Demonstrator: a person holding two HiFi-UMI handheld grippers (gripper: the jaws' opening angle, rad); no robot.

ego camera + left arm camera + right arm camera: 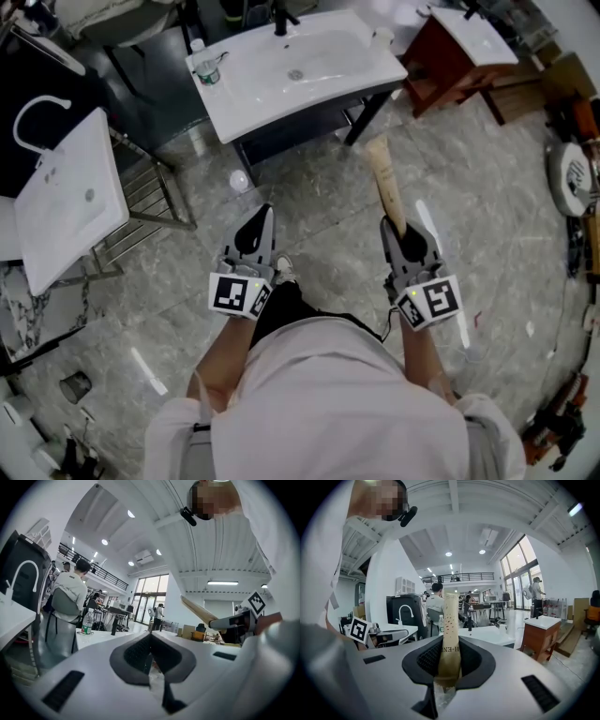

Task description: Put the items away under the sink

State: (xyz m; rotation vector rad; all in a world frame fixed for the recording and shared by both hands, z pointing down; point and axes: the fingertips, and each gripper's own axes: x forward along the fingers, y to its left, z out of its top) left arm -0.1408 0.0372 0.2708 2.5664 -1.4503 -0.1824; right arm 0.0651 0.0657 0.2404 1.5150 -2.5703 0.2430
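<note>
My right gripper (398,228) is shut on the lower end of a long beige tube (382,173), which points ahead toward the white sink (319,80) on its dark stand. In the right gripper view the tube (450,620) stands upright between the pads, with dark print on it. My left gripper (263,217) is held level beside it, its jaws together with nothing between them. In the left gripper view the left gripper (151,654) shows its pads meeting, and the tube (199,611) pokes out from the right gripper (220,624) at the right.
A water bottle (206,67) stands on the sink's left rim. A small white round object (239,180) lies on the floor by the stand. A second sink (70,197) on a metal rack is at left, a brown cabinet (450,56) at upper right. People sit in the background.
</note>
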